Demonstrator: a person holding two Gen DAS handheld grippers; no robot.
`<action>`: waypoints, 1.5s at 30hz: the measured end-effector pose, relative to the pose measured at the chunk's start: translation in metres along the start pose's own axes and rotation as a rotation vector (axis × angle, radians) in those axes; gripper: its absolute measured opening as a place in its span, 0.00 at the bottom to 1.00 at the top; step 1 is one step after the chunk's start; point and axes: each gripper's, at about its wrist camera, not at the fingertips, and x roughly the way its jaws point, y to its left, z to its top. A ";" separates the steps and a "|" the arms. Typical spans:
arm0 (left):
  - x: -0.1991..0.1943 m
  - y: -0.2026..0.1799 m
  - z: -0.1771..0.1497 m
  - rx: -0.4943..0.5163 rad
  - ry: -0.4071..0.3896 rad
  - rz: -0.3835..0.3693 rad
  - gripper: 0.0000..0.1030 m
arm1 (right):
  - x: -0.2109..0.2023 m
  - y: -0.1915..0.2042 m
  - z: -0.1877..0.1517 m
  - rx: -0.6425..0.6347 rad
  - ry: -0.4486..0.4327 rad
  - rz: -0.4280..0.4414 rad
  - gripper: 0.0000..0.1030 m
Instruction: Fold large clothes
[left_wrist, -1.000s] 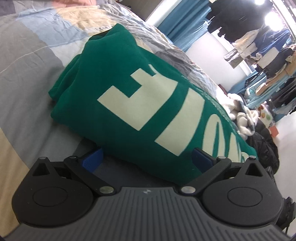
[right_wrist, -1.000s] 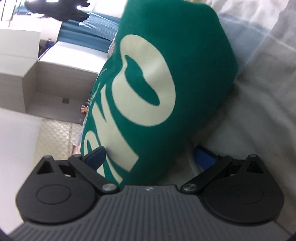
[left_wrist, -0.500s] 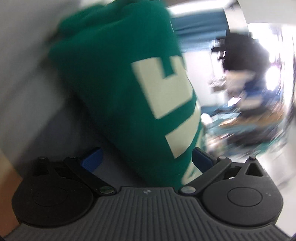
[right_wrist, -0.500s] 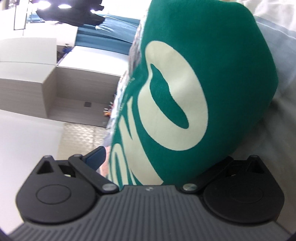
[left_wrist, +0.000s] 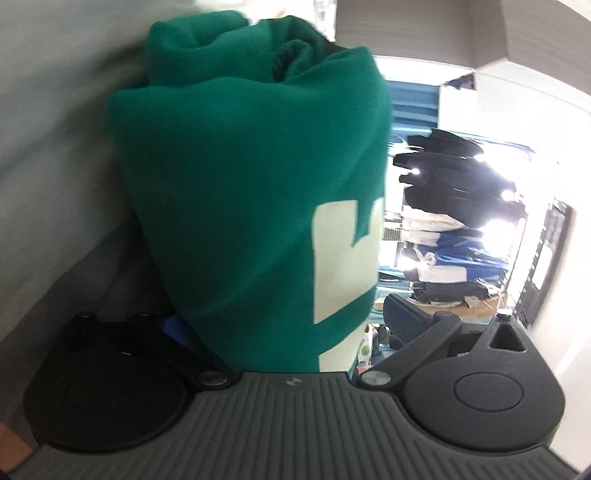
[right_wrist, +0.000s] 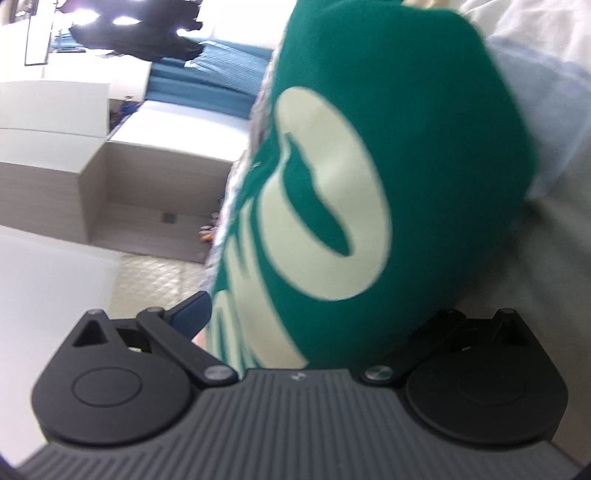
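Each gripper has the folded green sweatshirt (left_wrist: 251, 192) between its widely spread fingers: the left gripper (left_wrist: 284, 325) around one end, the right gripper (right_wrist: 321, 325) around the other. Whether either actually pinches the cloth I cannot tell. Supporting both ends probably keeps the bundle's folds together above the bedspread (right_wrist: 546, 229) beyond.

Left gripper body (left_wrist: 288, 328): dark grey ribbed plastic housing with a small round logo at its front edge.
Left linkage: two black round-capped pivot discs, black bars, silver screws.
Left fingertips (left_wrist: 402, 321): blue pads.
Right gripper body (right_wrist: 295, 325): same dark grey ribbed housing, small logo mark.
Right linkage: black discs with triangular cut-outs, silver screws.
Right fingertips (right_wrist: 194, 314): blue pad on one side; the other hidden.
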 end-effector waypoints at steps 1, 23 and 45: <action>0.001 -0.003 0.001 0.018 0.000 -0.007 1.00 | -0.001 -0.003 0.001 0.008 -0.014 -0.021 1.00; -0.005 0.008 0.010 -0.155 -0.036 -0.008 1.00 | 0.004 0.021 0.010 -0.091 -0.088 0.004 0.63; 0.019 -0.043 0.013 0.103 -0.109 0.176 0.56 | 0.028 0.002 0.020 0.080 -0.085 -0.041 1.00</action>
